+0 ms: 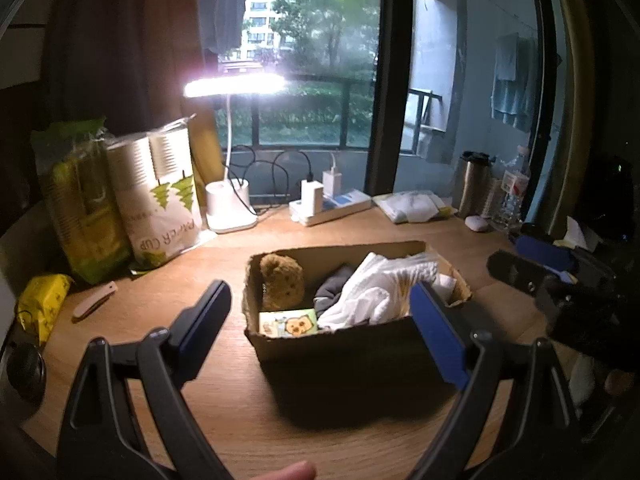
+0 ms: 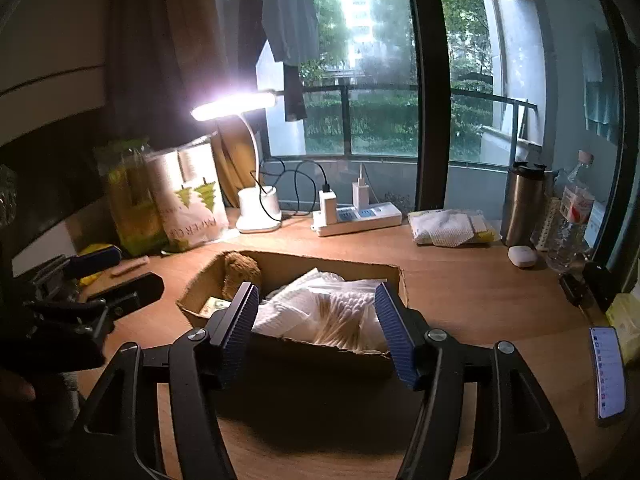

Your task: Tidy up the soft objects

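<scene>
Both grippers, left gripper (image 1: 320, 312) and right gripper (image 2: 316, 320), hover spread and empty before a cardboard box (image 1: 340, 344) corralling a teddy bear (image 1: 281, 282) and white cloths (image 1: 380, 292).

Your right gripper (image 2: 316, 304) hangs just above the near edge of the cardboard box (image 2: 396, 280), jaws spread wide with nothing between them. Inside the box you see a brown teddy bear (image 2: 240, 270) at the far left corner, white cloth (image 2: 288, 308) and a clear bag of cotton swabs (image 2: 344, 316). Your left gripper (image 2: 120, 276) sits off to the left above the tabletop (image 2: 480, 300). A phone (image 2: 608, 372) lies at the right.
</scene>
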{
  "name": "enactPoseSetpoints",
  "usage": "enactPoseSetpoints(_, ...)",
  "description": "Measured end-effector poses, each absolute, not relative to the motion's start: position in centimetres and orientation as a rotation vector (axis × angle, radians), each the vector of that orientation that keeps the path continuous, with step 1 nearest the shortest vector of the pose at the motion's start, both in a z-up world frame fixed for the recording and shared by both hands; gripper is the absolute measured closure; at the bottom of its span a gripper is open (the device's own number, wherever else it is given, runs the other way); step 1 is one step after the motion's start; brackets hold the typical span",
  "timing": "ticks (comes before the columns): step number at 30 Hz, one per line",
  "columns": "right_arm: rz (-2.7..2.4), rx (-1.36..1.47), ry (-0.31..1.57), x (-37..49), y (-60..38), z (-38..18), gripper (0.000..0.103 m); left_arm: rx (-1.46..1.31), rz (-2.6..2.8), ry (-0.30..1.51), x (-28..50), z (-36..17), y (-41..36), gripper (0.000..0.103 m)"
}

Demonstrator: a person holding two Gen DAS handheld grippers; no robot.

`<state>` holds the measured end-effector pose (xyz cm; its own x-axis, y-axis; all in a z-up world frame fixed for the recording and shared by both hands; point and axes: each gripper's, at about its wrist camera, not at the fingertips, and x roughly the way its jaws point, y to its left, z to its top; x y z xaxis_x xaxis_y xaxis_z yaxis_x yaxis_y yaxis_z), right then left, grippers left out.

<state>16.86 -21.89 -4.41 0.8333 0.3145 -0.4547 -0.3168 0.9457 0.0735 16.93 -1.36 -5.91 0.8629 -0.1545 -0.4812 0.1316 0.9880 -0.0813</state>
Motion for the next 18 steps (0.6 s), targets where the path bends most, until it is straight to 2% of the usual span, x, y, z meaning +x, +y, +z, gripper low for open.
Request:
enactPoseSetpoints(5, 0.325, -0.006, 0.443, 15.3, -22.2, -3.2, 0.034, -0.049, -0.176, 0.465, 15.5, -4.7, -1.3, 0.011)
enactPoseSetpoints(18, 0.288, 0.005, 0.331, 12.4, -23.5, 1.6, 0.033, -0.005, -0.168, 0.344, 13.2, 0.2, -1.8, 0.011)
